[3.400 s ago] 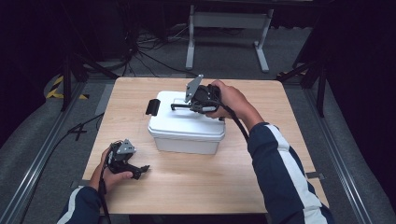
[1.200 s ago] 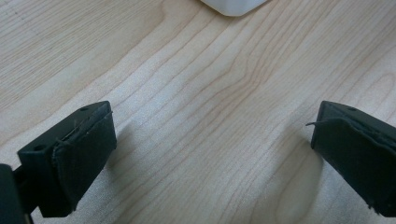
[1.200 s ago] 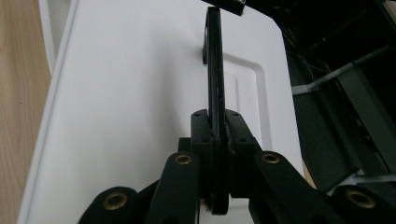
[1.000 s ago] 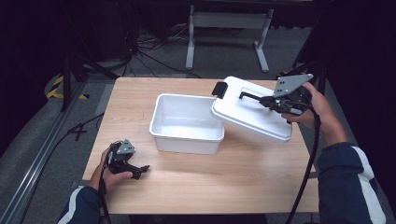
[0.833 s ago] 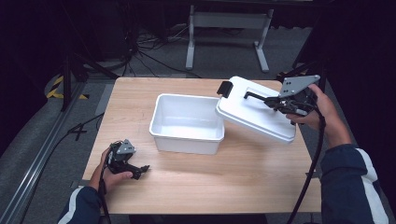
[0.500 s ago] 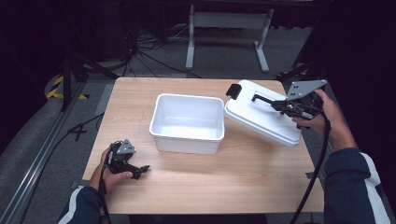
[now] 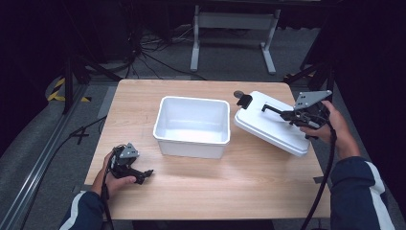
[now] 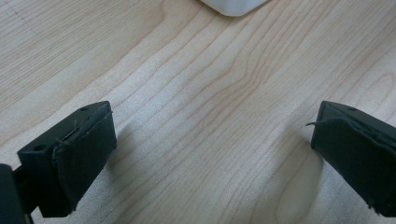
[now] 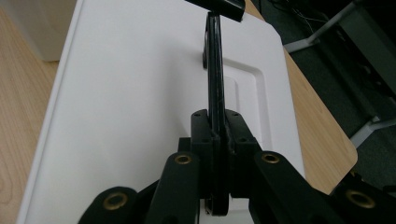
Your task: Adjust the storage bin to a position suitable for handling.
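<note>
Here, at the left, we list our left gripper resting on the wooden table, jaws spread wide with nothing between them. In the middle we record the open white bin. At the right our right gripper pinches the black handle of the white lid, which sits tilted just beside the bin, near the table's right edge.
</note>
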A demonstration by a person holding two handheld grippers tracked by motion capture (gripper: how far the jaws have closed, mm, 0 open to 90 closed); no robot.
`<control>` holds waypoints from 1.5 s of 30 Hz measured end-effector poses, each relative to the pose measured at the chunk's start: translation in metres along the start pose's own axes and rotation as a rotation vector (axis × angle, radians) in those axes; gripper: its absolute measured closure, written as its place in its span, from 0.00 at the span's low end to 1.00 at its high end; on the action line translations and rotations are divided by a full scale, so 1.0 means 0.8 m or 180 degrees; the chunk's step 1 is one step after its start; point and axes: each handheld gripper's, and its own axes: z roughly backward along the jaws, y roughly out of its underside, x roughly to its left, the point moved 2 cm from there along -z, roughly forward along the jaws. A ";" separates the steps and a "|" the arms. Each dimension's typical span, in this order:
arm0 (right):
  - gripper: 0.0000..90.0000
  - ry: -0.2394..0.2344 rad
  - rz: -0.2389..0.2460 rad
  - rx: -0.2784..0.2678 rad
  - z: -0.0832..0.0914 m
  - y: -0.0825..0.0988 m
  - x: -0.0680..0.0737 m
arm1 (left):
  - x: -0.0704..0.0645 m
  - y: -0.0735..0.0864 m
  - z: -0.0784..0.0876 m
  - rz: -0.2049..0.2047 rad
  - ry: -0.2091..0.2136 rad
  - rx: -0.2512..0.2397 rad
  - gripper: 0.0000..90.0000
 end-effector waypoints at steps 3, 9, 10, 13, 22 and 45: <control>0.94 -0.0029 -0.0040 0.0048 -0.012 0.008 0.001 | 0.000 0.000 0.000 0.0001 0.0000 0.0001 0.01; 0.94 -0.0046 -0.0088 0.0146 -0.033 0.020 0.003 | 0.000 0.000 0.000 -0.0001 -0.0001 -0.0001 0.01; 0.94 -0.0071 -0.0108 0.0167 -0.039 0.022 0.004 | 0.000 0.000 0.000 -0.0002 -0.0001 0.0000 0.01; 0.94 -0.0105 -0.0126 0.0216 -0.055 0.027 0.008 | 0.000 0.000 0.000 -0.0001 0.0000 0.0001 0.01; 0.94 -0.0181 -0.0270 0.0258 -0.085 0.043 0.010 | 0.000 0.000 0.000 0.0000 0.0000 0.0000 0.01; 0.93 -0.0193 -0.0523 0.0315 -0.121 0.061 0.017 | 0.000 0.000 0.000 -0.0006 0.0013 0.0002 0.01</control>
